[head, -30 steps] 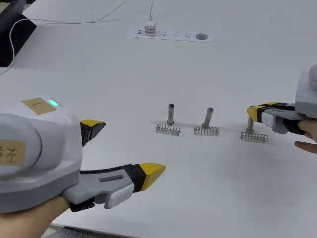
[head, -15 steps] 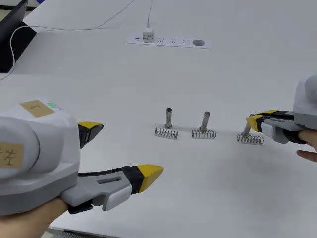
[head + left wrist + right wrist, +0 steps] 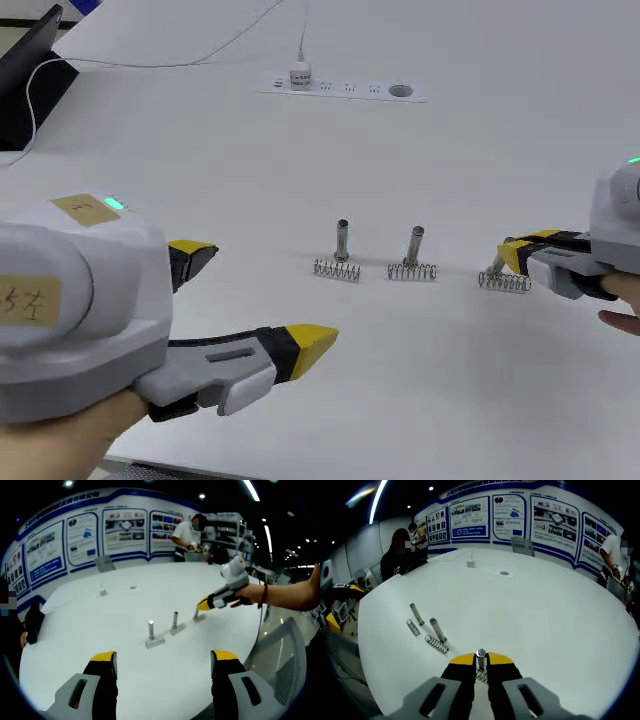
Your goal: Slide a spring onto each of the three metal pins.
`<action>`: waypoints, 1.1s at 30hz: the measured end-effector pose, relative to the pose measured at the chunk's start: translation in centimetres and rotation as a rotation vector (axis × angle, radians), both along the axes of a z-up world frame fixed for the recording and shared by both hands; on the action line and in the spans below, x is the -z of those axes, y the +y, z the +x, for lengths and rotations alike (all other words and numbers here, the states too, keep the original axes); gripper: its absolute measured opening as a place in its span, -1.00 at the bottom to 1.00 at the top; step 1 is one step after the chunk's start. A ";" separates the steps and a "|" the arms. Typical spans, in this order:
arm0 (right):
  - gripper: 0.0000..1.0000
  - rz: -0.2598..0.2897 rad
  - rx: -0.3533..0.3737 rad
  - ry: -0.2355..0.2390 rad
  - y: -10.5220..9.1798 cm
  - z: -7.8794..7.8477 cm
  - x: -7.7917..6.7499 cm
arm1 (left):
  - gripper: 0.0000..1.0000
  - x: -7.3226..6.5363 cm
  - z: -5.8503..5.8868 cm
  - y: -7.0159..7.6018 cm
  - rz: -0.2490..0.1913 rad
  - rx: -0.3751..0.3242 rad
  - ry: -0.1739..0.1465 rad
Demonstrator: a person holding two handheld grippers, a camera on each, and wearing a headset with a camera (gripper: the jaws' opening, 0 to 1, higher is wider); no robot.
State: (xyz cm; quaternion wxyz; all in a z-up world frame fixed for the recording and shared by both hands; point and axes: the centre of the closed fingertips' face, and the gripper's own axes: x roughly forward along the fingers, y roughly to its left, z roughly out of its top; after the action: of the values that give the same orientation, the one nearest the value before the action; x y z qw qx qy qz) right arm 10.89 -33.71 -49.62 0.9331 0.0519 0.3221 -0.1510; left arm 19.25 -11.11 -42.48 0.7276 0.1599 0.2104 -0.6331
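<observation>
Right gripper view: right gripper (image 3: 481, 661), jaws narrow, pinching right pin (image 3: 481, 654), axis upright between tips; spring (image 3: 503, 282) flat at base. Left gripper (image 3: 164, 656) wide, well apart.

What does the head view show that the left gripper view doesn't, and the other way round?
Head view's extras: the left gripper's grey body with its taped label and green light, plus a cable trailing across the table. Left gripper view's extras: wall posters, a person standing beyond the table, and the bare arm holding the right tongs. Shared: the white table, three pins, the springs beside them, the open left tongs, and the right tongs closed on the end pin.
</observation>
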 end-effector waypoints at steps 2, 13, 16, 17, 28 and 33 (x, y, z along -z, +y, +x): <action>-0.81 0.012 -0.004 -0.005 0.2 0.0 0.1 | 0.56 -0.1 0.0 0.0 -0.001 0.000 -0.002; -0.53 0.001 -0.040 -0.063 1.0 0.1 -1.0 | 0.54 0.3 0.3 -0.3 0.014 0.028 -0.016; -0.43 -0.003 -0.072 -0.090 1.7 0.2 -1.7 | 0.50 0.4 0.6 -0.6 0.019 0.044 -0.023; -0.41 -0.001 -0.081 -0.099 1.8 0.2 -1.9 | 0.49 0.4 0.7 -0.7 0.017 0.049 -0.025; -0.17 -0.011 -0.154 -0.156 3.7 0.0 -3.6 | 0.39 1.2 1.8 -2.9 0.007 0.141 -0.055; -0.07 0.003 -0.197 -0.175 4.8 0.0 -4.0 | 0.32 2.2 2.3 -3.9 0.022 0.193 -0.070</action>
State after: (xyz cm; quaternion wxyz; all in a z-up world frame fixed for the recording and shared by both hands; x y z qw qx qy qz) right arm 10.93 -28.95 -45.63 0.9680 0.0344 0.2431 -0.0528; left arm 21.59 -15.00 -44.71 0.6684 0.2095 0.1753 -0.6918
